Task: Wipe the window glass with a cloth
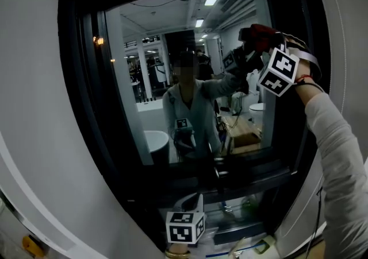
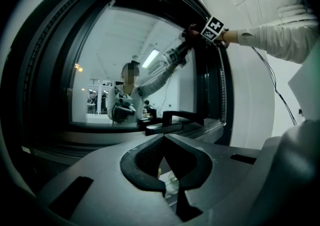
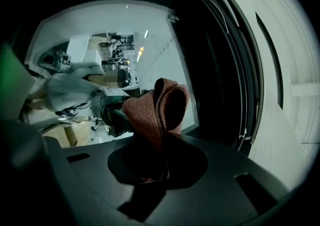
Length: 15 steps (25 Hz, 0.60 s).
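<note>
All three views face the same window glass (image 1: 172, 68).

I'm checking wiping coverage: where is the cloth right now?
The cloth is clamped in the right tool, held up at the upper right corner of the glass in the head view, next to the dark frame.

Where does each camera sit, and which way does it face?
Head view: on the head, facing the window glass; the right sleeve and the raised right gripper show.
Left gripper view: low on the left gripper, looking up at the glass; own shut jaws.
Right gripper view: high, along jaws clamping the cloth.
Shared: the glass.
</note>
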Each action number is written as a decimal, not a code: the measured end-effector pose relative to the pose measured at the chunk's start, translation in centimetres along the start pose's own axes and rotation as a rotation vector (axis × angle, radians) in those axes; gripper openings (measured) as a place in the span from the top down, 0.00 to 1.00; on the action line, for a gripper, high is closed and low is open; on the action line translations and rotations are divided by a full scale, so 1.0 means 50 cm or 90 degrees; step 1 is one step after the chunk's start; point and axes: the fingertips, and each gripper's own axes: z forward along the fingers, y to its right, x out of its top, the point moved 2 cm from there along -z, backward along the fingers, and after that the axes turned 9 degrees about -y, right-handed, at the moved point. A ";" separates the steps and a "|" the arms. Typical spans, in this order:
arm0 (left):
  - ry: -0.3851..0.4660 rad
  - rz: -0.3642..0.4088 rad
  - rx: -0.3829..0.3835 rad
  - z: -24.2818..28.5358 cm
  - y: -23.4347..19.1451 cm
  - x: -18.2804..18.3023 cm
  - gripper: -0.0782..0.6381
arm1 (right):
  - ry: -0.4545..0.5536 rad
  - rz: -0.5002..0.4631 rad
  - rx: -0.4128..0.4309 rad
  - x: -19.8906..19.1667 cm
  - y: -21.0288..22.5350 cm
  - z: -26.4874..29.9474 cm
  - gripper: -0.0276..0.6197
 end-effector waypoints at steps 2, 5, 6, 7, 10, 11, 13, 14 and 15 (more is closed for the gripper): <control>0.001 -0.002 0.000 -0.005 -0.001 -0.001 0.88 | 0.004 -0.005 0.010 -0.004 -0.025 -0.011 0.88; 0.002 -0.004 -0.001 -0.012 -0.002 -0.004 0.88 | 0.009 -0.015 0.028 -0.013 -0.074 -0.030 0.88; 0.002 -0.004 -0.001 -0.013 -0.001 -0.004 0.88 | 0.010 -0.019 0.034 -0.017 -0.092 -0.036 0.88; 0.003 -0.003 -0.002 -0.015 0.001 -0.005 0.88 | 0.011 -0.023 0.040 -0.021 -0.110 -0.043 0.88; 0.006 -0.002 -0.005 -0.020 0.006 -0.003 0.88 | 0.016 -0.031 0.058 -0.031 -0.160 -0.063 0.88; 0.006 -0.001 -0.007 -0.021 0.009 -0.003 0.88 | 0.017 -0.036 0.063 -0.034 -0.176 -0.069 0.88; 0.007 -0.001 -0.011 -0.023 0.014 -0.002 0.88 | 0.018 -0.046 0.073 -0.041 -0.207 -0.081 0.88; 0.007 -0.001 -0.013 -0.024 0.016 -0.002 0.88 | 0.018 -0.048 0.078 -0.044 -0.222 -0.087 0.88; 0.008 0.000 -0.014 -0.025 0.018 -0.001 0.88 | 0.017 -0.050 0.084 -0.048 -0.237 -0.092 0.88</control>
